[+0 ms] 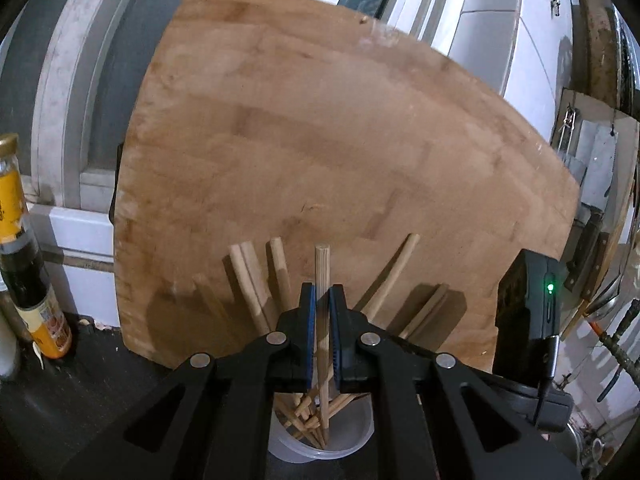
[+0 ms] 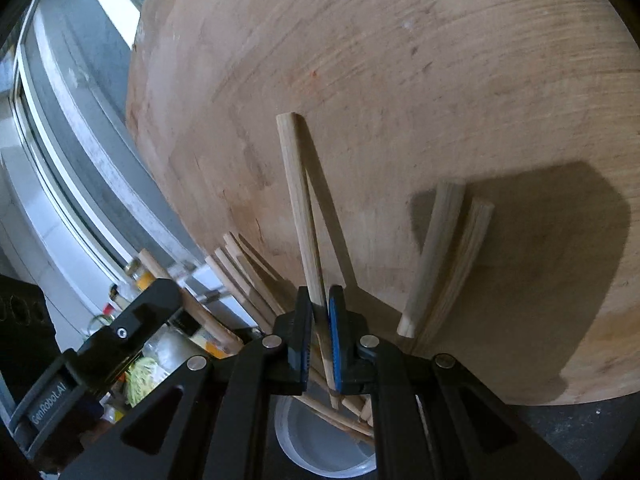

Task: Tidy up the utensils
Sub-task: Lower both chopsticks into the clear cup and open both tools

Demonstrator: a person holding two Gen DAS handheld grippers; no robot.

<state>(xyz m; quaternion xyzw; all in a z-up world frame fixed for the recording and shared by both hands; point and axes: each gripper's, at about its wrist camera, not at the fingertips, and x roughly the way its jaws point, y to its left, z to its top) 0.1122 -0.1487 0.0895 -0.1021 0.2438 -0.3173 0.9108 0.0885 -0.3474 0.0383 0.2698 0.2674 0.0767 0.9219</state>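
Note:
My left gripper (image 1: 322, 292) is shut on a light wooden chopstick (image 1: 322, 268) that stands upright, its lower end down inside a clear plastic cup (image 1: 352, 440). Several other chopsticks (image 1: 256, 280) lean out of that cup against a big wooden cutting board (image 1: 320, 140). In the right wrist view my right gripper (image 2: 320, 300) is shut on another chopstick (image 2: 298, 192), tilted slightly left, its tip over the same cup (image 2: 316, 452). More chopsticks (image 2: 440, 256) rest against the board (image 2: 400, 80). The left gripper's black body (image 2: 132, 320) shows at the lower left.
Sauce bottles (image 1: 24, 248) stand at the left on the dark counter (image 1: 100, 380). A black device with a green light (image 1: 532, 300) sits at the right, with hanging tools (image 1: 616, 340) beyond it. A white window frame (image 2: 60, 160) runs behind the board.

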